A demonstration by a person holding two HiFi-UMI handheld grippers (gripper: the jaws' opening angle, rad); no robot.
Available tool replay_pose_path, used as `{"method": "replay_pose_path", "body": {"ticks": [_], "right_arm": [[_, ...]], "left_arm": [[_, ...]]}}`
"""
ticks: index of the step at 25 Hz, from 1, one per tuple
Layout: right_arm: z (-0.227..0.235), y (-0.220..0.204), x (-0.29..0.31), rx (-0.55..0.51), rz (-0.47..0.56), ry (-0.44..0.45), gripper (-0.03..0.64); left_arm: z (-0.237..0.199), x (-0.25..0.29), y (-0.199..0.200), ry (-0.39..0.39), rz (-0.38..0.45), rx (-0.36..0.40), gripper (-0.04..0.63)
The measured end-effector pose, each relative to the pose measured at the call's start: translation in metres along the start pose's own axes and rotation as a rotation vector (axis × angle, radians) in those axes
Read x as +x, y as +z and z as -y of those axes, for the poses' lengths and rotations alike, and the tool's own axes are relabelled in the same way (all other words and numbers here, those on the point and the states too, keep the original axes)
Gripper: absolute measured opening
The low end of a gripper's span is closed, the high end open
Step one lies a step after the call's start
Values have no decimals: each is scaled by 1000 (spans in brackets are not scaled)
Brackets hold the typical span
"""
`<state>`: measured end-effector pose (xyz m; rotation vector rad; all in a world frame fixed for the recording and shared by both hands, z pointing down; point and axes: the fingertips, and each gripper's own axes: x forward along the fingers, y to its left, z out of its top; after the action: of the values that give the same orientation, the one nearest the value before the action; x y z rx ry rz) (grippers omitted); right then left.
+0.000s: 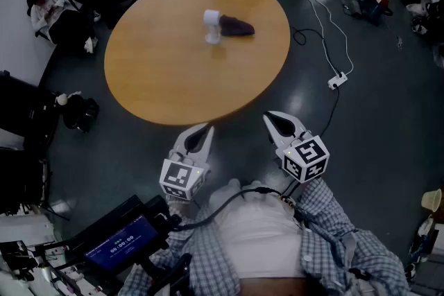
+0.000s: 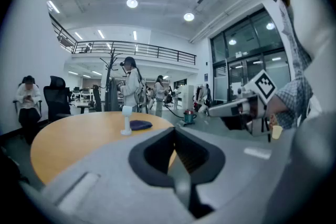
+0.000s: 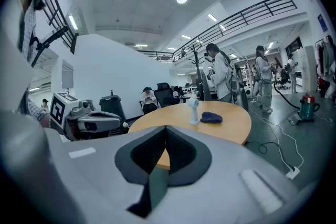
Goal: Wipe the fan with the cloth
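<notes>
**Left gripper** (image 1: 205,129): clenched, jaws pressed together with nothing between them. Held in front of the person's body, just short of the table's near edge, nose tipped slightly down.

**Right gripper** (image 1: 270,117): clenched likewise, and empty. Beside the left gripper but apart from it, also short of the table edge.

**Round wooden table** (image 1: 173,80): tan top, standing on a dark floor.

**Fan** (image 1: 213,25): small, white, upright on its base. It stands on the far half of the table top, well apart from both grippers.

**Cloth** (image 1: 238,28): dark purple, bunched, lying on the table just beside the fan, to its right in the head view. Whether it touches the fan cannot be told.

**Power strip** (image 1: 337,80): white, on the floor right of the table, with a white cable running away from it.

**Screen** (image 1: 121,242): lit blue with digits, low at the person's left.

**Standing person** (image 2: 131,86): beyond the table.

**Seated person** (image 2: 27,99): by the wall, next to a black office chair (image 2: 56,99).
</notes>
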<state>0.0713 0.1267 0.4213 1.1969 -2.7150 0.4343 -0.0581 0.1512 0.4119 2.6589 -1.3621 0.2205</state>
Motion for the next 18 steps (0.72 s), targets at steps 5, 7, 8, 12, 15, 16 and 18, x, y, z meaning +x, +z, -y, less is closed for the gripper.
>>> {"method": "replay_pose_path", "body": {"ticks": [5,7,8,12,15,16,18], "right_arm": [[-2,1,5,-4,-7,10,3],[-2,0,4,-5,-9,12,3],[-2,0,4,-6,-10,14,3],[-3,-1,1,-7,-8,21,3],[-2,0,3,0,-12,17,3],[-1,1,4,7,-11,15,3],[2,0,4,23,-6,11,3]], "left_arm": [[-8,-1,-5,7,5,17,0],[-4,-1,-3,3,-7,5,0],[-3,-1,-3,3,-11,2,0],[-3,-2,-7,12,1,21,0],[-1,-1,-1,9,-8,7,2],[-2,0,1,9,-11,1,0],[-3,1,0,12,-10,-2,0]]}}
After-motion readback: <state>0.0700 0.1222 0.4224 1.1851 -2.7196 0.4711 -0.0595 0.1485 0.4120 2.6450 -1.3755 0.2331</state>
